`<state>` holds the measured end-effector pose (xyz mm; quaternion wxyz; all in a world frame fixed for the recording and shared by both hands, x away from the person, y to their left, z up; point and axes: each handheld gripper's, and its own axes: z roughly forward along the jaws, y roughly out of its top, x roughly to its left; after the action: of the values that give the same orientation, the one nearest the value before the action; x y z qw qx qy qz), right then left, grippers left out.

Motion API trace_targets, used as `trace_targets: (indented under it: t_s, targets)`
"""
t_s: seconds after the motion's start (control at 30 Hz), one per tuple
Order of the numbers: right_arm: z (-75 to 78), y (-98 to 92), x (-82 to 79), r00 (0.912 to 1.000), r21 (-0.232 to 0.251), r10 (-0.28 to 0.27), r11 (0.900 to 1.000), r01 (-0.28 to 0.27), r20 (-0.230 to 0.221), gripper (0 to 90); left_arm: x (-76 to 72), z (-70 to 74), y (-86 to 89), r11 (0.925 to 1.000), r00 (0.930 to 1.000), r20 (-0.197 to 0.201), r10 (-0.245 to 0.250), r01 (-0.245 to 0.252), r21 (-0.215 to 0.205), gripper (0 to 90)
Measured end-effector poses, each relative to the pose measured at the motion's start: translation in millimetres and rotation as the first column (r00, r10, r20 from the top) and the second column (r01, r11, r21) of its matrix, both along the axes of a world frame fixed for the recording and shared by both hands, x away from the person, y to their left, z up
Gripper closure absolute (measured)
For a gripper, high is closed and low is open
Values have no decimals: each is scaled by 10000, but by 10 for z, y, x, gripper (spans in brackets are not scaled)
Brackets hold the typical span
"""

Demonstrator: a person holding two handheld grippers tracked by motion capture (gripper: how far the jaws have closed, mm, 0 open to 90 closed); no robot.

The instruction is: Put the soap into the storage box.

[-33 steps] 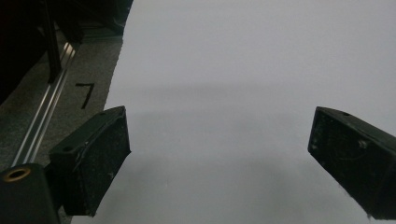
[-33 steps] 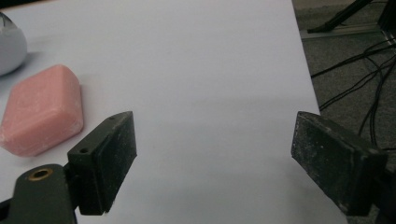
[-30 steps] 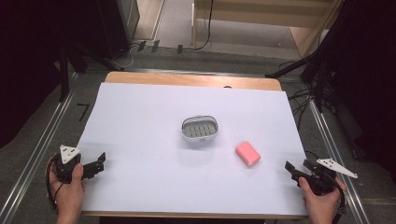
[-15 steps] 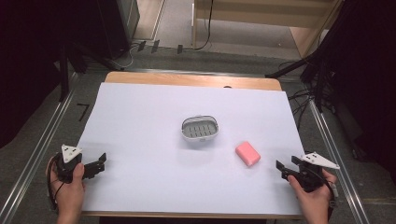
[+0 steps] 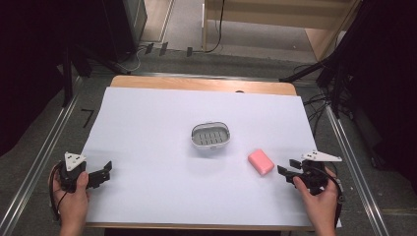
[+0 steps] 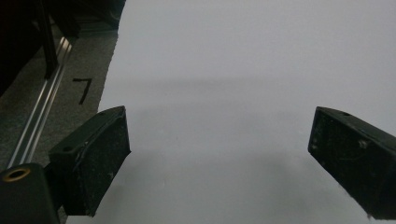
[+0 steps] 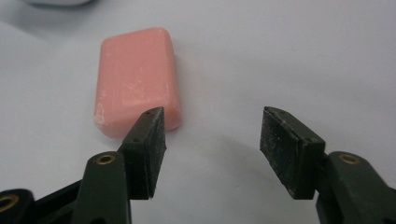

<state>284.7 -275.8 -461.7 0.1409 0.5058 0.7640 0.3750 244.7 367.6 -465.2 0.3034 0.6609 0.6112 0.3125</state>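
right gripper [image 7: 212, 140]: jaws just narrowed, gap remained, empty | pink soap [image 5: 260, 162]: flat on worktop [image 5: 147, 123], just left of it, apart | left gripper [image 6: 219, 154]: spread, empty, near-left

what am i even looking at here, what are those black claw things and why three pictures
A person sits at a table covered in white paper, holding a hand-held gripper in each hand. The high view looks down from above: left gripper, right gripper. The other two pictures come from cameras riding on each gripper, looking along its black jaws. On the paper lie a pink bar of soap and a small grey soap dish. Nothing is held: both grippers' jaws stand apart and empty, the right ones just beside the soap, having just been closing.
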Motion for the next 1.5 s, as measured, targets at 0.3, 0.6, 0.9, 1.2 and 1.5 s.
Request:
trace_targets:
  t_s: [0.3,0.6,0.9,1.2,1.5]
  targets:
    - [72,115,39,9997,-320,200,9993,-205,-162,326,4,-1,-6,10000,10000,-43,-31,32,26,58]
    - [173,294,84,9987,-564,484,9972,-494,-187,233,6,-3,-14,9999,10000,-86,-12,13,115,58]
    - [173,468,160,9973,-901,601,9939,-638,-429,195,7,-3,-13,9999,10000,-85,-27,28,106,57]
    - [99,669,274,9921,-1255,741,9883,-865,-1008,177,8,-3,-12,9999,9999,-94,-51,52,107,58]
    - [36,769,342,9886,-1435,706,9856,-897,-1327,178,11,-5,-15,9999,9999,-110,-57,59,130,58]
